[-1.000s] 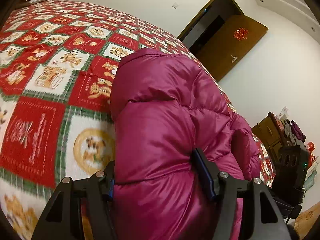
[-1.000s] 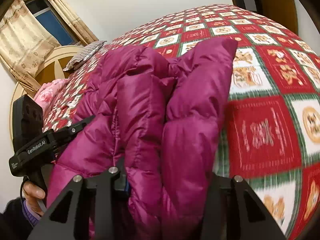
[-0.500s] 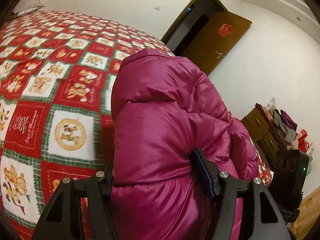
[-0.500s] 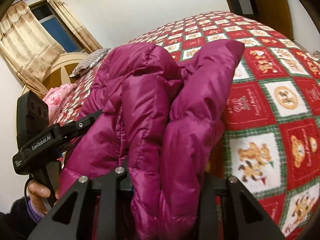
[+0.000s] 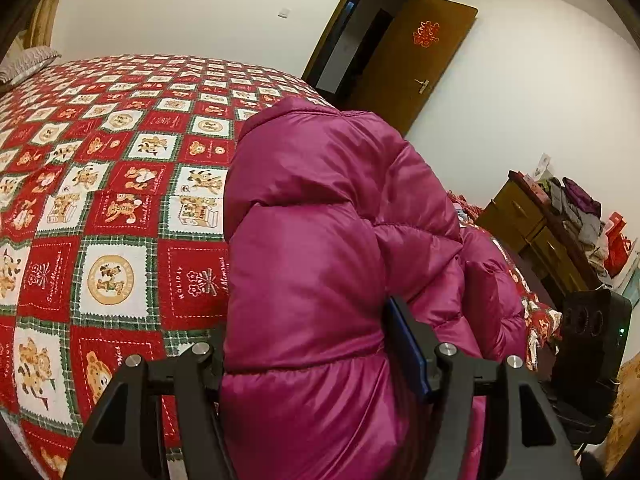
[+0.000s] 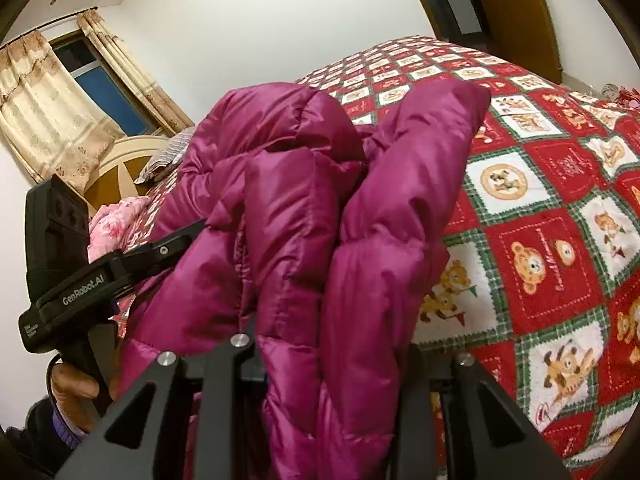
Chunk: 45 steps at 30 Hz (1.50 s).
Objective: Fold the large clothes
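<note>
Both tongs are clenched on the jacket (image 5: 320, 240): left tongs (image 5: 316, 344) squeeze a thick puffy roll of it between their pads, and right tongs (image 6: 332, 344) pinch a doubled bunch of the same magenta padding (image 6: 320, 208), a little tighter than a second ago and steady since. What has changed is the lift. A second ago the jacket's far end lay low against the bed (image 5: 100, 184); now more of the patchwork cover shows beyond and beside it in both views, and the bulk hangs from my two grips, raised off the near edge of the bed, with its far end pointing out over the cover. In the right view I see my left tool (image 6: 80, 280) and the hand (image 6: 76, 384) around its handle, near the jacket's other side, so the two holds sit fairly close together with the cloth bundled between them. I judge this to be the carry stage of a fold: the near part is gathered and up, not yet laid over the rest. The next move likely calls for swinging both holds forward over the bed together and lowering evenly, since slick padded cloth this thick could slump or slip out of a pinch.
</note>
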Motion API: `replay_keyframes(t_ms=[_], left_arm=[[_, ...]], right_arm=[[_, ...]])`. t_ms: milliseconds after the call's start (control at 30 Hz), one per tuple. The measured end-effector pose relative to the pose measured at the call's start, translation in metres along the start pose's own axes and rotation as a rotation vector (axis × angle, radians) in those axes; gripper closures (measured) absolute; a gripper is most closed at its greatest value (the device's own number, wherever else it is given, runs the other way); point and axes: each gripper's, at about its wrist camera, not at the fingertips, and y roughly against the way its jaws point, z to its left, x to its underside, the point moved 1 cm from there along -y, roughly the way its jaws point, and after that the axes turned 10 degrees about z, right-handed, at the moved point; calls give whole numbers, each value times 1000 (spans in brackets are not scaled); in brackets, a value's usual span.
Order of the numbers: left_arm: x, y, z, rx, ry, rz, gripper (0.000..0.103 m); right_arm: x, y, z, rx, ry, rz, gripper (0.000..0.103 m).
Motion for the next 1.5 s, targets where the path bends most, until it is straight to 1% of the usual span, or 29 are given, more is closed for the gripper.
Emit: replay_keyframes(t_ms=[233,333,433,567,700,800,933,1067,1200,1300,1367,1400,1433,1467,1500], left_arm=[[-1,-4,-19,23,-19,7,39],[-3,-13,-35,35,-44,22,39],[-13,-26,-55,54,-69,34,39],[-28,-43,-79,91,-100,39,39],[-50,-66,-100,146,-115,45,39],[-66,-88,-113,159,-120,57,39],[-83,-120,-127,142,-131,70,39],[-99,-149,-129,112,-136,96,39],[-110,-179,-129,62,-129,128,39],[-110,-203,-128,1,-133,171,38],[-109,-217,-124,-36,-125,201,34],[-109,-220,-121,-43,-112,208,30],[-108,-220,-117,-48,-99,207,28],[-109,-220,-115,-51,-97,208,27],[-110,-219,-114,-53,-104,216,27]], right_arm=[[6,19,-6,12,-2,-28,71],[10,29,-12,31,-11,-44,71],[10,40,-21,59,-24,-68,71],[0,60,-40,112,-48,-118,71],[-15,79,-59,171,-57,-168,71],[-30,85,-76,219,-67,-197,71],[-49,80,-103,257,-91,-213,71],[-66,69,-133,254,-134,-221,72],[-80,52,-161,261,-169,-214,72],[-85,37,-179,282,-201,-171,72],[-83,33,-188,290,-238,-137,66],[-82,32,-194,294,-266,-127,59],[-81,34,-199,286,-286,-134,55],[-78,39,-202,276,-302,-148,52],[-76,44,-202,278,-310,-160,48]])
